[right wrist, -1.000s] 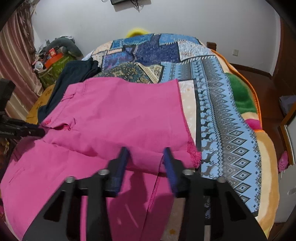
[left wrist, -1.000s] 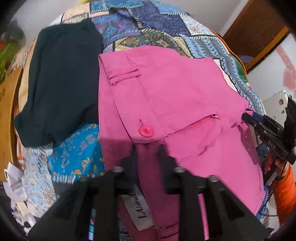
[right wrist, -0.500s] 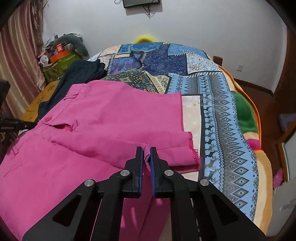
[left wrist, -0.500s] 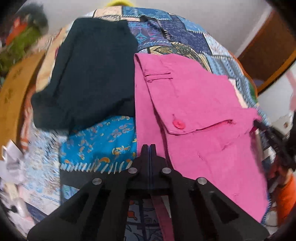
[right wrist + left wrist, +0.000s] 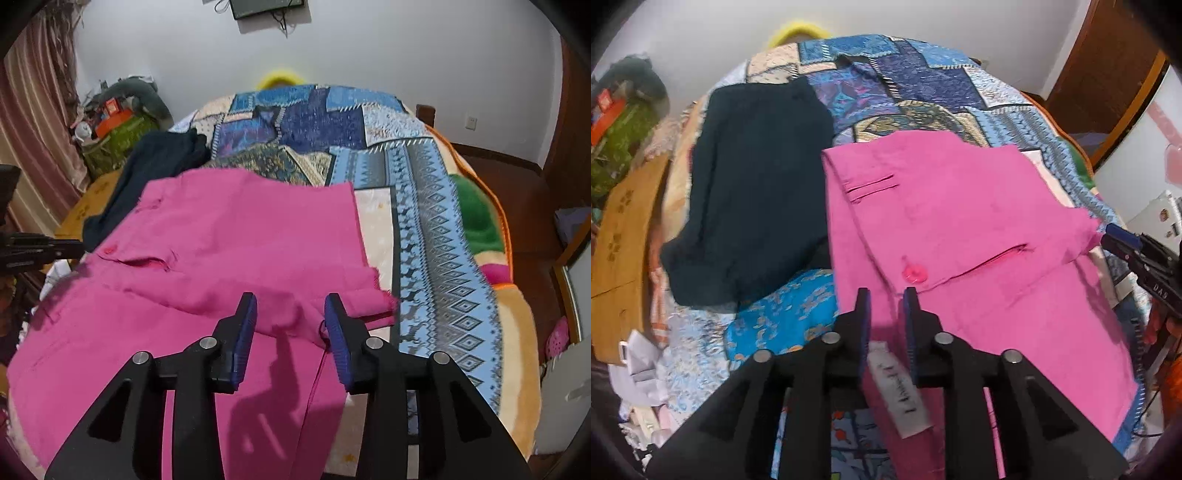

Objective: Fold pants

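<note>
Both grippers' fingers (image 5: 864,325) parted now — pink pants (image 5: 236,236) released, folded.

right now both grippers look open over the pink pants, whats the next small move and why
Probably close the right gripper on the folded leg edge of the pink pants between its open fingers. The left gripper is open over the waistband, so nothing is held for the next fold.

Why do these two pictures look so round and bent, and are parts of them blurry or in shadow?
Both views are fisheye, so the bed curves and the corners go black. Left wrist view: the pink pants and their button are smeared by motion blur. Right wrist view: sharper, with the right tool casting a dark shadow on the pants; the patchwork blanket is evenly lit.
</note>
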Demonstrator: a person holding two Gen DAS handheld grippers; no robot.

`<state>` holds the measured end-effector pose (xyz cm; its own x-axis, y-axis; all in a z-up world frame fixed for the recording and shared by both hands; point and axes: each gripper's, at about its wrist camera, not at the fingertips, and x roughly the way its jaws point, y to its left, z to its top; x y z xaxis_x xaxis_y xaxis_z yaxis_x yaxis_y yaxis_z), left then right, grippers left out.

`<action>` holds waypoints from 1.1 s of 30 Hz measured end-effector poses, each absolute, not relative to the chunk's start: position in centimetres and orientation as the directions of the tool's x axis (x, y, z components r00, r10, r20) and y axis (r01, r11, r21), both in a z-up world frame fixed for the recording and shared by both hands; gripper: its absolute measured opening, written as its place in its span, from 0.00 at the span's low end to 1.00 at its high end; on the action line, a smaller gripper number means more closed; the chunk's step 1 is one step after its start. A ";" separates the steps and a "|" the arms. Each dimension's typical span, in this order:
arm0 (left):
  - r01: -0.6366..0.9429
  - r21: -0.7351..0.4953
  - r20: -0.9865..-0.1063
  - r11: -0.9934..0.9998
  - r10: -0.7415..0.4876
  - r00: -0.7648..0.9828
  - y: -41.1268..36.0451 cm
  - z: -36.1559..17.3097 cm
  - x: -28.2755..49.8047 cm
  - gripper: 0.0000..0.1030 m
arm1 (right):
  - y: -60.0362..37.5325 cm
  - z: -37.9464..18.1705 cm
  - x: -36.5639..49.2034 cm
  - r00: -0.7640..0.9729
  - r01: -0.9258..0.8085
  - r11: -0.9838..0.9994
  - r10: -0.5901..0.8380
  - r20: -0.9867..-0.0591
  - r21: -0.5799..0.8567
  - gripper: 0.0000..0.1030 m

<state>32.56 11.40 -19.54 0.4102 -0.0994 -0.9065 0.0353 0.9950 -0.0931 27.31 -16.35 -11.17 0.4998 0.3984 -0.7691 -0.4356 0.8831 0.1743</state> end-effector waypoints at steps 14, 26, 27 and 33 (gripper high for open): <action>-0.067 -0.297 -0.924 0.953 -0.268 0.274 12.8 -23.7 37.5 0.49 | -19.3 -13.8 31.2 0.493 -0.334 0.933 0.292 -0.820 0.132 0.44; -0.021 -0.169 -0.921 0.985 -0.150 0.360 11.4 -22.7 37.3 0.07 | -17.3 -15.7 31.8 0.456 -0.399 0.908 0.320 -0.830 0.131 0.09; -0.014 -0.140 -0.917 0.990 -0.124 0.380 11.2 -22.4 37.1 0.07 | -17.1 -15.7 31.8 0.460 -0.408 0.905 0.316 -0.830 0.119 0.08; -0.031 -0.049 -0.902 0.998 -0.031 0.430 11.6 -21.8 35.6 0.07 | -16.3 -15.1 31.3 0.522 -0.461 0.887 0.300 -0.799 0.032 0.05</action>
